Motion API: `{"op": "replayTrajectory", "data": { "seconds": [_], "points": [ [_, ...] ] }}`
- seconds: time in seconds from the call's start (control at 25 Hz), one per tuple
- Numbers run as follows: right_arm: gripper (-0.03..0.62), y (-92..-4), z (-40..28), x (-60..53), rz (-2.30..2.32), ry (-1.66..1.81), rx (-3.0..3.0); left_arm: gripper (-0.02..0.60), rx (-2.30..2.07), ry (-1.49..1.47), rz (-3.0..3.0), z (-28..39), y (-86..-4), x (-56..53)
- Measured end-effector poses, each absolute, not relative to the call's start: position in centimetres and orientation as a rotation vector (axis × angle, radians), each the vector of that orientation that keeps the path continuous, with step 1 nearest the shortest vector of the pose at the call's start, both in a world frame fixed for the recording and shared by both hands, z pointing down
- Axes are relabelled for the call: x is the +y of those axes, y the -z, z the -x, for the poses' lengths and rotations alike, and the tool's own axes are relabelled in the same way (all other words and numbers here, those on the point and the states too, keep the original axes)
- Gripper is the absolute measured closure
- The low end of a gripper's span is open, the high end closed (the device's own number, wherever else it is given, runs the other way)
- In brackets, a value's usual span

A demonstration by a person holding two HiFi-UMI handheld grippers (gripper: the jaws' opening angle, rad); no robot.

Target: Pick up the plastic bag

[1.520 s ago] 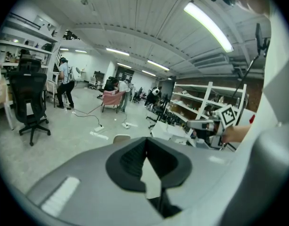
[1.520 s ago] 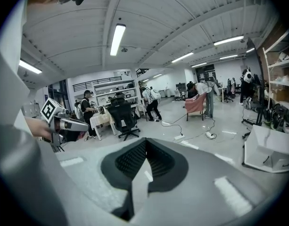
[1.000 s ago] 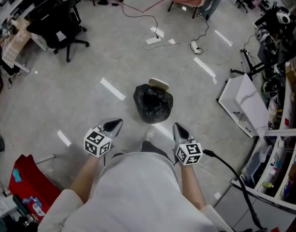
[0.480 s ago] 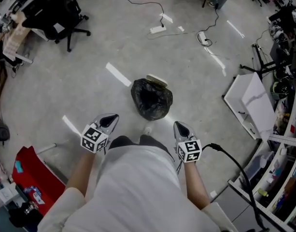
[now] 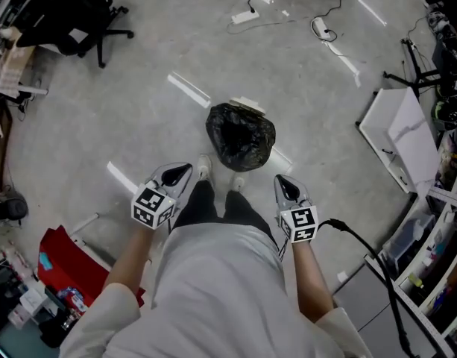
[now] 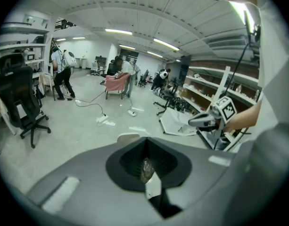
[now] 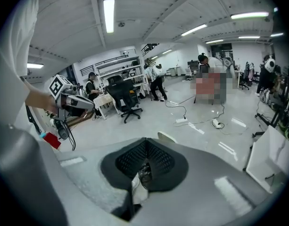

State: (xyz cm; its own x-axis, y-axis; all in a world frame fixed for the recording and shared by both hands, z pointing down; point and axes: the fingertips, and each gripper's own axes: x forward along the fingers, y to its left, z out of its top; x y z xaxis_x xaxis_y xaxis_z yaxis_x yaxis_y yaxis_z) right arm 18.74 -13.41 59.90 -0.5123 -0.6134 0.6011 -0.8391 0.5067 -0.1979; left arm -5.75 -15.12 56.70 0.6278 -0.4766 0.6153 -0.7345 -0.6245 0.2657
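A black plastic bag sits crumpled on the grey floor, just ahead of the person's feet. My left gripper hangs shut to the bag's lower left, a short way from it. To the lower right my right gripper is also shut and apart from the bag. Neither holds anything. In the left gripper view the jaws of the left gripper meet in a closed line, and the right gripper shows beyond. The right gripper is likewise closed in its own view, with the left gripper at the left.
A flat white piece lies just behind the bag. A white panel and shelves stand at the right, a red box at the lower left. A black office chair and a power strip with cables lie farther off.
The person has stepped towards the bag, which now lies closer to the feet and both grippers. The jaws stay shut and the bag has not moved on the floor.
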Motion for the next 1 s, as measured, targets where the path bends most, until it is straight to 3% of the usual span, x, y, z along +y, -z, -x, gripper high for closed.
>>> {"op": "replayTrajectory", "data": {
  "seconds": [0.4,1.0],
  "points": [
    [0.591,-66.6,-18.3,-16.9,-1.276,-0.751,-2.169,0.577,-0.897,-0.705,-2.292,6.4,-65.6,-21.6],
    [0.541,-87.2,-19.0,-20.8,-1.256,-0.896,-2.012,0.577,-0.776,-0.879,-2.173,7.0,-88.7,-27.3]
  ]
}}
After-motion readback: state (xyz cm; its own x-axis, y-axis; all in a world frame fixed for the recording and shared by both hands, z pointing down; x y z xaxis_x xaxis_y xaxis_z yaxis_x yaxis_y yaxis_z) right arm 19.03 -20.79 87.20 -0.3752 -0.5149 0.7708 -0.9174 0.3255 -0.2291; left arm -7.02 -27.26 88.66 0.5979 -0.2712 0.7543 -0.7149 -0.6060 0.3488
